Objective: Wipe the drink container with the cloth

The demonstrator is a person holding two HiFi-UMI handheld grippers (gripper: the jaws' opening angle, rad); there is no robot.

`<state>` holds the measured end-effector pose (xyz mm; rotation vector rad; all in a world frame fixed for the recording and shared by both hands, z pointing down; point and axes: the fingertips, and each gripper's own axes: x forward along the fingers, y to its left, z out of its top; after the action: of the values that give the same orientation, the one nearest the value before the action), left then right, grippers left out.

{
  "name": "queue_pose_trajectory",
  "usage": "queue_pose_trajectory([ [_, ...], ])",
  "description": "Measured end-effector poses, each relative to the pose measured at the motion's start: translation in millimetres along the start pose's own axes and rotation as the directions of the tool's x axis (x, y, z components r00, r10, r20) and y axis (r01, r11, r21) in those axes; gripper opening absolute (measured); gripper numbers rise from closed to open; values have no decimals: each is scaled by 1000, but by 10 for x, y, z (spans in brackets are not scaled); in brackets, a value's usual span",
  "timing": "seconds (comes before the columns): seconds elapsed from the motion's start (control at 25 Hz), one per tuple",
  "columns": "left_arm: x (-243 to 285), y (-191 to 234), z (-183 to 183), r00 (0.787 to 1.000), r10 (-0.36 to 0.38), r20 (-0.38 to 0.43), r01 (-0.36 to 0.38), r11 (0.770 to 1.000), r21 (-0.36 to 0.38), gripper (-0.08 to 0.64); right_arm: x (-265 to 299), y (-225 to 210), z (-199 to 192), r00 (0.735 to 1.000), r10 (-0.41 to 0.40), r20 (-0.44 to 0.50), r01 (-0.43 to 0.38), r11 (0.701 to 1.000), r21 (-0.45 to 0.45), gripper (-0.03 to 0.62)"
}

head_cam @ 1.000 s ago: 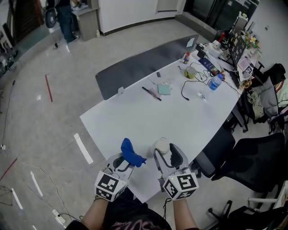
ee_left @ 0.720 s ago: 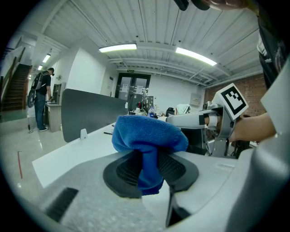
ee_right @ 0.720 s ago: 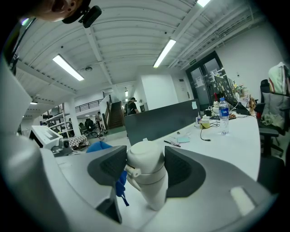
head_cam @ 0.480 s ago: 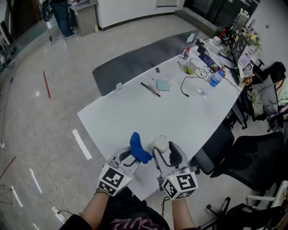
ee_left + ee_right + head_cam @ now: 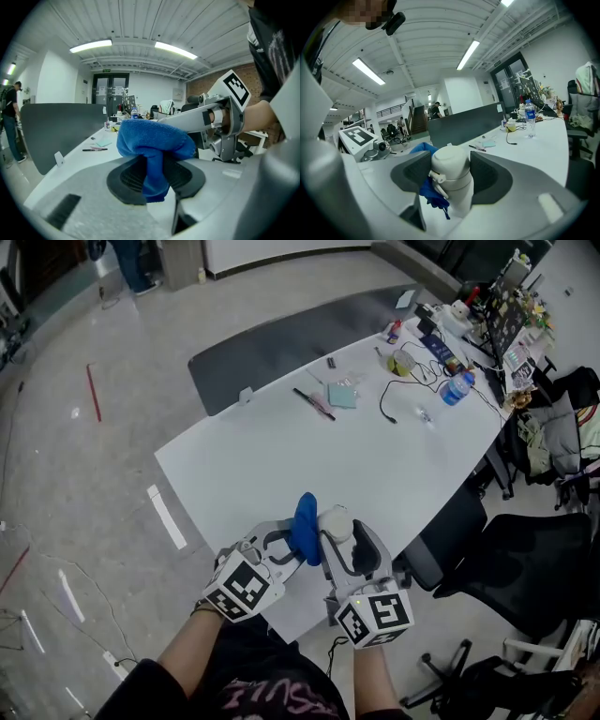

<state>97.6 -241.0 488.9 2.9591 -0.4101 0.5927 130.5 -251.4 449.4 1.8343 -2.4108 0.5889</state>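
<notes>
A white drink container (image 5: pixel 451 180) with a rounded lid stands upright between the jaws of my right gripper (image 5: pixel 451 177), which is shut on it, near the front edge of the white table (image 5: pixel 309 460). From above, the container (image 5: pixel 335 523) shows by its lid just ahead of that gripper (image 5: pixel 339 542). My left gripper (image 5: pixel 153 176) is shut on a blue cloth (image 5: pixel 153 140), bunched up above its pads. In the head view the cloth (image 5: pixel 306 528) is pressed against the container's left side, with the left gripper (image 5: pixel 289 547) right behind it.
Far across the table lie a pen (image 5: pixel 315 404), a teal pad (image 5: pixel 342 396), a black cable (image 5: pixel 386 409) and a water bottle (image 5: pixel 457 388). A dark panel (image 5: pixel 281 348) runs along the far edge. Black office chairs (image 5: pixel 511 568) stand to the right.
My left gripper has swung right with the blue cloth until the cloth meets the container's left side. The right gripper has kept the container nearly in place.
</notes>
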Motion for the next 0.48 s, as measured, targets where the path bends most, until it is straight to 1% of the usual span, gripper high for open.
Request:
queue_pose_trajectory([
  [0.24,30,-2,-55,1000,-30,2,30,999,-19,100,-1,0,-1,1000,0,-3,0,1000,2,258],
  [0.48,111,19,-266,998,-53,-41,52,998,-28,100,7,14,2,1000,2,-2,-2,1000,5,258],
])
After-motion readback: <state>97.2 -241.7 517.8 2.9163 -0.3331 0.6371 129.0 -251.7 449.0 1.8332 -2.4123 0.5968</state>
